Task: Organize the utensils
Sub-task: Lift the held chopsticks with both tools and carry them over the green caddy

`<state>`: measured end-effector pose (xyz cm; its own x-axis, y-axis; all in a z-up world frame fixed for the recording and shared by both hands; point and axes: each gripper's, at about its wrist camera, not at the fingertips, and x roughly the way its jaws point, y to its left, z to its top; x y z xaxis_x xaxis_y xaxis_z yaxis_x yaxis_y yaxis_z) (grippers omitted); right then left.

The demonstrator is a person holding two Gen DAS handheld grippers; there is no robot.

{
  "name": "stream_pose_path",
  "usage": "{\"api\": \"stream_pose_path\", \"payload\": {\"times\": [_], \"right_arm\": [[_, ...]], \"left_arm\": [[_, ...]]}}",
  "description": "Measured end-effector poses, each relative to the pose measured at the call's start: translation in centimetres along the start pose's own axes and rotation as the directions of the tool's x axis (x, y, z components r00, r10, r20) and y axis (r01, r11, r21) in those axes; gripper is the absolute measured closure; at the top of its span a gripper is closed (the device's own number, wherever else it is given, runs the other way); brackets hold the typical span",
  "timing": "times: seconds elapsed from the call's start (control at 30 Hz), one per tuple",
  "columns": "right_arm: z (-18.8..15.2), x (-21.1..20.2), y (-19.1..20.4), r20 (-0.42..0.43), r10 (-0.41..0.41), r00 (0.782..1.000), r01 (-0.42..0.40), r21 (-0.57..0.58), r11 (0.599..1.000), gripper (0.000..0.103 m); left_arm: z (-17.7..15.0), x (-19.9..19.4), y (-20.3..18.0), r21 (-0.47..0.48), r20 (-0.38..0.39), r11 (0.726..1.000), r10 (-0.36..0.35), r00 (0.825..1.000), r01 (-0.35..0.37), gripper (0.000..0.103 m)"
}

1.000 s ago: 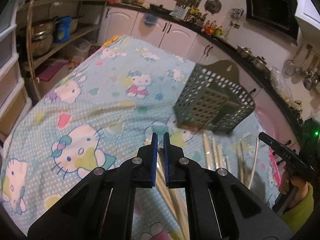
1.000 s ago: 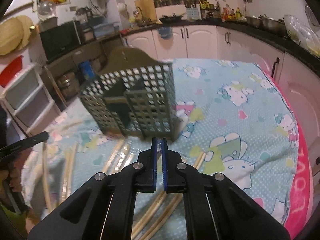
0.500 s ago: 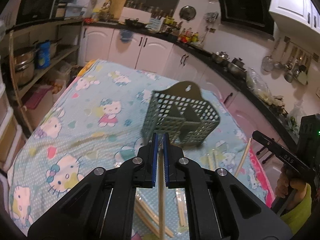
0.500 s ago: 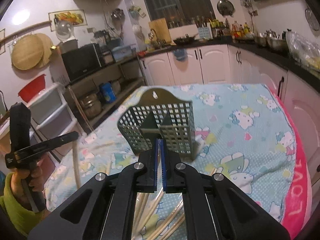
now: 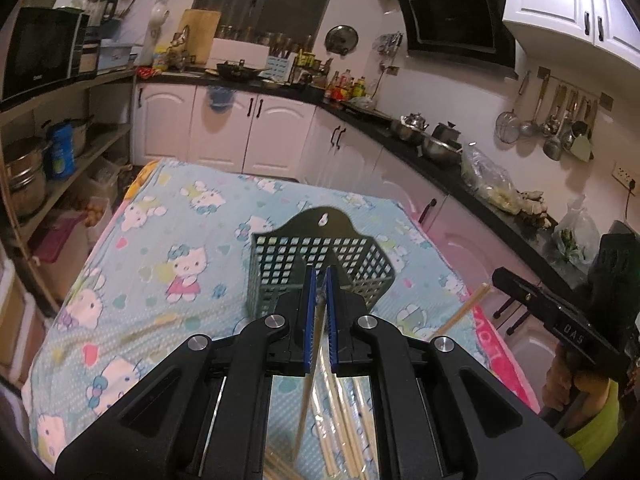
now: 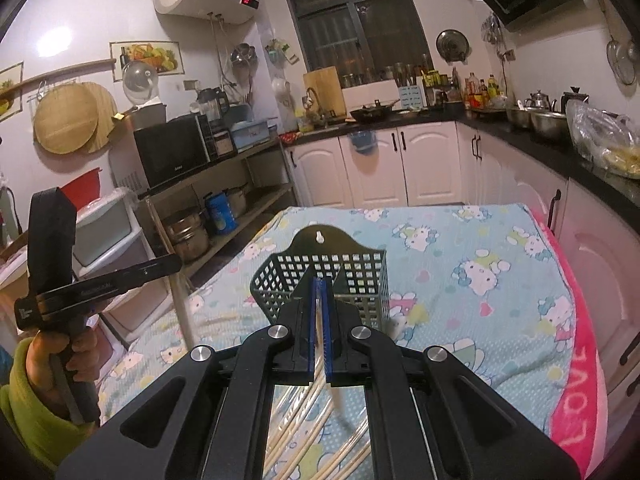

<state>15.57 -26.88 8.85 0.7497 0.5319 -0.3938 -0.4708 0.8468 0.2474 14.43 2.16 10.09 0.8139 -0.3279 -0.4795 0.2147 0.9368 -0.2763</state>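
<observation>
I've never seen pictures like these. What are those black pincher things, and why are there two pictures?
They are two grabbing tools that a person holds, one in each hand. Each has a small camera, so one picture looks along the left gripper and the other along the right gripper. Both are squeezed shut on a thin wooden chopstick: the left chopstick and the right chopstick. A grey holed basket stands on the cat-patterned cloth, and more loose chopsticks lie below.

Utensil basket (image 5: 320, 270) directly ahead
</observation>
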Motion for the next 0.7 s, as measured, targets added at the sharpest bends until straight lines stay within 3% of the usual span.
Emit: {"api": "stream_pose_path", "payload": {"times": [0.7], "right_arm": [[8.1,-0.6,0.3,0.152,-0.018,0.988,0.024,-0.035,0.999,0.100]], "left_arm": [[8.5,1.2,-3.3,0.079,0.112,0.997,-0.032,0.993,0.023,0.103]]}}
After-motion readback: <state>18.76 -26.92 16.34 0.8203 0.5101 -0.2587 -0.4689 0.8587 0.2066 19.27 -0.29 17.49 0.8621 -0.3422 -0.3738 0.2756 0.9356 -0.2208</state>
